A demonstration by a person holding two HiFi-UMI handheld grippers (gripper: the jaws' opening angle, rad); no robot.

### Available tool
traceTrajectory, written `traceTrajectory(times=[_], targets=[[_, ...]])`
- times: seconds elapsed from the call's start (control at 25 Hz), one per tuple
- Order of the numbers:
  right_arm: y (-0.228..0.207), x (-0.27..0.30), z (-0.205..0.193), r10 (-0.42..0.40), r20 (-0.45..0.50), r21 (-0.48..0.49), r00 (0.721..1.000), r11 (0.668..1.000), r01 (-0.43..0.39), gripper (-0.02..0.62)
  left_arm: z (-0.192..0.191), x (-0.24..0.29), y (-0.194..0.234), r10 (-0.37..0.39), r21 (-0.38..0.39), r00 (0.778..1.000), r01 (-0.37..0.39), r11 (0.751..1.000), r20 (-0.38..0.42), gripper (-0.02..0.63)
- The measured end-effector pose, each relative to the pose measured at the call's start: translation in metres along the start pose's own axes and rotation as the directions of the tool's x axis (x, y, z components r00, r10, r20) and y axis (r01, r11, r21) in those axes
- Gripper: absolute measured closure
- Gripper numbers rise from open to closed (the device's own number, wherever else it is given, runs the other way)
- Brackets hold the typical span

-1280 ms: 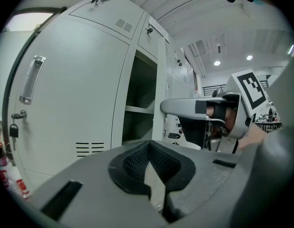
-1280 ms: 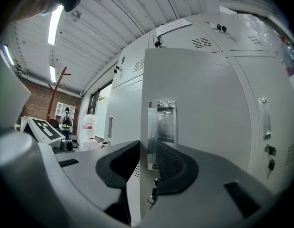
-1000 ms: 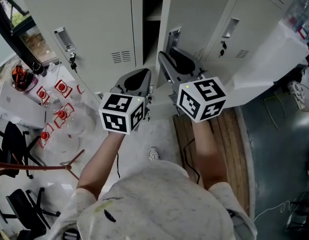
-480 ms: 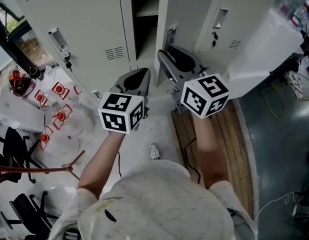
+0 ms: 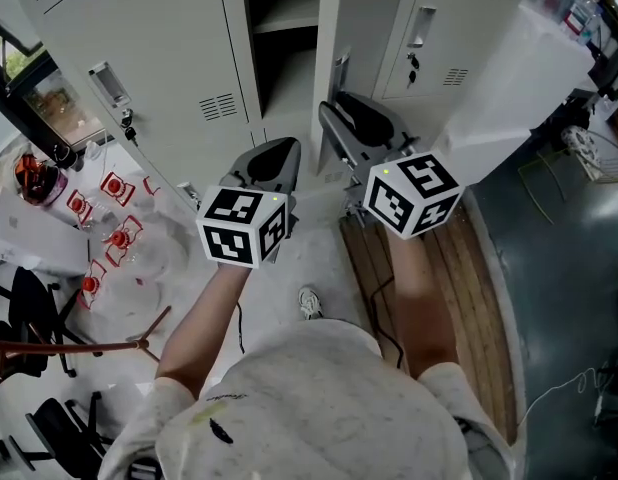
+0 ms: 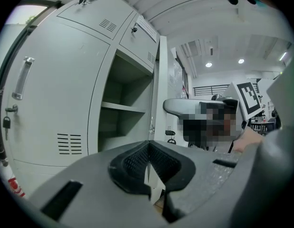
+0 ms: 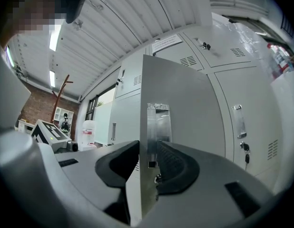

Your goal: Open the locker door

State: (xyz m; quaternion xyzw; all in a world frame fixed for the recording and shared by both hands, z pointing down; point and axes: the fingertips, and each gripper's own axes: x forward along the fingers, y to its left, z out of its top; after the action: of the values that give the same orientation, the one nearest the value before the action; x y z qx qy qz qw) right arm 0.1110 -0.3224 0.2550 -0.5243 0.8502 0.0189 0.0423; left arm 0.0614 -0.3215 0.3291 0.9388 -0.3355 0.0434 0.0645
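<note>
The grey locker door (image 5: 329, 28) stands ajar and shows almost edge-on, with the dark shelved compartment (image 5: 284, 28) open to its left. My right gripper (image 5: 341, 118) straddles the door's free edge at the recessed handle (image 7: 158, 127). In the right gripper view its pads (image 7: 178, 167) lie against both faces of the door (image 7: 185, 103), and the jaws are opening. My left gripper (image 5: 277, 153) hangs below the opening, shut on nothing, apart from the locker. In the left gripper view its jaws (image 6: 148, 163) point at the open compartment (image 6: 123, 122).
Closed lockers with handles and keys flank the open one (image 5: 109, 83) (image 5: 419, 28). A table with glassware and red-marked items (image 5: 119, 238) stands at the left. A wooden board (image 5: 459, 298) lies on the floor at the right, below a white covered object (image 5: 519, 78).
The door has swung further out and the dark opening has grown wider. My right gripper has shifted slightly right with the door's edge. The left gripper has stayed in place.
</note>
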Motion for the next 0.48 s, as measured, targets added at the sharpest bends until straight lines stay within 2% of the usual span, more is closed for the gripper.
traceTrajectory(times=[0.48], targets=[[-0.007, -0.034, 0.003, -0.073, 0.019, -0.012, 0.997, 0.997, 0.073, 0.508, -0.004, 0.002, -0.025, -0.060, 0.011, 0.998, 0.060, 0.998, -0.014, 0.600]])
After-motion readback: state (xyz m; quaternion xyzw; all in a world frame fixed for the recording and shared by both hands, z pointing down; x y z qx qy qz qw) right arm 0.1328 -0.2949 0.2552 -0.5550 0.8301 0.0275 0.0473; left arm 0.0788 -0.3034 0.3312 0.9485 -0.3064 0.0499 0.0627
